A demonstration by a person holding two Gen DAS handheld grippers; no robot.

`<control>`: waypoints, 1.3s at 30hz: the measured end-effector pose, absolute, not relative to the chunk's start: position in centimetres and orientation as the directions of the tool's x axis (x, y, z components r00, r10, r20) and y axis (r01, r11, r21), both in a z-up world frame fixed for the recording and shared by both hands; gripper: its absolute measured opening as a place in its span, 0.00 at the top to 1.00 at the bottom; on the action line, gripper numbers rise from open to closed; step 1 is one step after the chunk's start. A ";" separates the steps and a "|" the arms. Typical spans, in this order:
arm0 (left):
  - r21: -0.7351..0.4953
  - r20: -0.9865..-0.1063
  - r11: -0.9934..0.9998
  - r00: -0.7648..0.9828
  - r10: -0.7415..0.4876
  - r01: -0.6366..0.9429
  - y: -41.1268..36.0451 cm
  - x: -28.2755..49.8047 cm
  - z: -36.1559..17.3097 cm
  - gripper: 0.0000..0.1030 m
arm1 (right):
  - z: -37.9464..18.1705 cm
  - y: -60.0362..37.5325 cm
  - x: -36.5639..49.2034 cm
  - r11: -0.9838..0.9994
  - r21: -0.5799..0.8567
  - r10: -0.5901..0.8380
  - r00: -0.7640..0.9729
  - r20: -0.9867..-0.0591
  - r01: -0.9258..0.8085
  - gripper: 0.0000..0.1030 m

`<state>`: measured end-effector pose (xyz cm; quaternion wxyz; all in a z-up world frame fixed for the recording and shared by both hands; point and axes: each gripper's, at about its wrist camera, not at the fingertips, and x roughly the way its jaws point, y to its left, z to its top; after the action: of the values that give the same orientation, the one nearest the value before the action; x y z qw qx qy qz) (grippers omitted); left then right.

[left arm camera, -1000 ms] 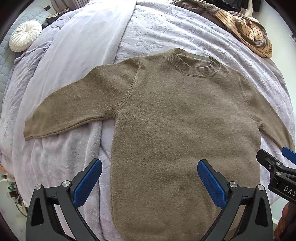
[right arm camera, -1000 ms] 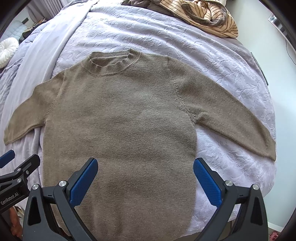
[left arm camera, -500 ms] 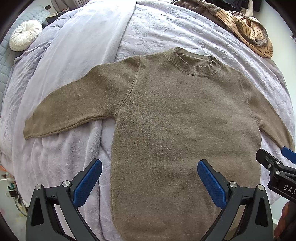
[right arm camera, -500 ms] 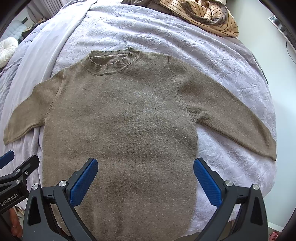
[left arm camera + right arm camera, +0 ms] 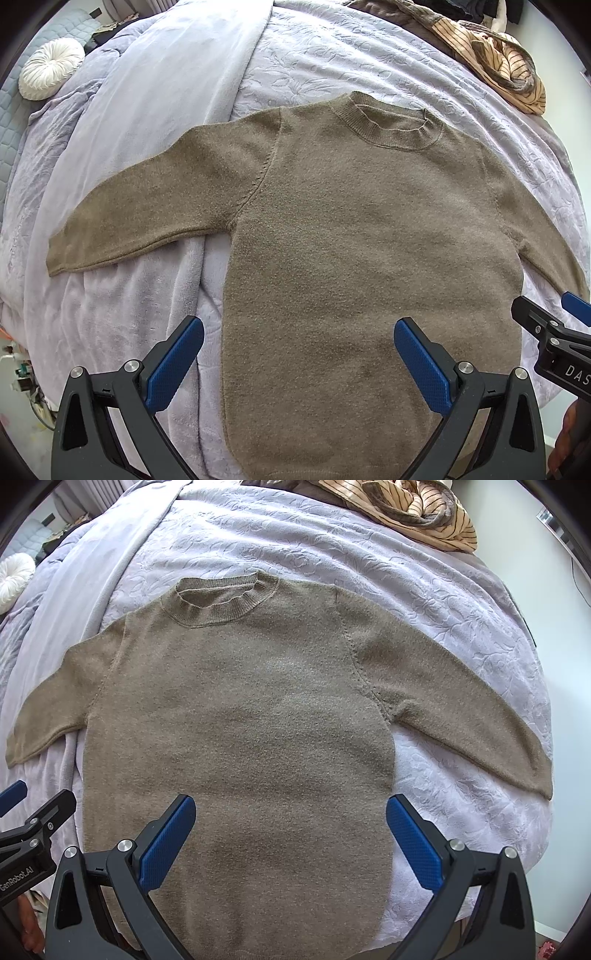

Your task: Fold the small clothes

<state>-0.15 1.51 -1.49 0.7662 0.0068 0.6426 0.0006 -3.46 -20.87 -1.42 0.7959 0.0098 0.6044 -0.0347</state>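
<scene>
An olive-brown knit sweater (image 5: 362, 236) lies flat and face up on the bed, collar away from me, both sleeves spread out to the sides; it also shows in the right wrist view (image 5: 243, 716). My left gripper (image 5: 299, 354) is open and empty, hovering above the sweater's lower left part. My right gripper (image 5: 290, 830) is open and empty above the lower body of the sweater. Each gripper shows at the edge of the other's view, as the right gripper (image 5: 554, 332) and the left gripper (image 5: 26, 823).
The bed is covered with a lavender embossed quilt (image 5: 332, 62) and a smooth lilac blanket (image 5: 147, 110). A heap of striped tan clothes (image 5: 417, 506) lies at the far right. A round white cushion (image 5: 50, 68) sits at the far left. The bed edge drops off at the right (image 5: 554, 812).
Both grippers have drifted slightly, so the sweater sits a little lower in each view. The sweater itself has not moved.
</scene>
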 end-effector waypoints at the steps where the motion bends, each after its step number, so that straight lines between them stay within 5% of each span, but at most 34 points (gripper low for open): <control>1: 0.010 -0.985 1.000 0.173 0.009 0.007 1.5 -0.2 -1.5 0.00 | -1.5 -21.0 -3.4 0.998 -0.026 -0.043 0.266 -0.963 0.066 0.00; 24: -0.051 -0.987 0.999 0.154 -0.048 -0.012 2.6 -0.1 -3.6 0.00 | -3.6 -20.7 -3.0 0.997 -0.016 -0.032 0.211 -0.977 0.076 0.00; 33: -0.305 -0.940 0.945 0.199 -0.278 -0.119 6.8 0.6 -5.3 0.00 | -4.4 -19.7 -3.0 0.997 0.049 0.033 0.233 -0.972 0.062 0.00; 39: -0.409 -0.886 0.872 0.347 -0.309 -0.267 15.9 0.9 -6.7 0.00 | -4.4 -16.2 -3.6 0.995 0.099 0.101 0.269 -0.958 -0.021 0.00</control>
<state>0.87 15.86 -6.71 0.7808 -0.2521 0.5714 -0.0135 -3.65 -16.18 -4.40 0.7959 0.0332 0.6032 0.0383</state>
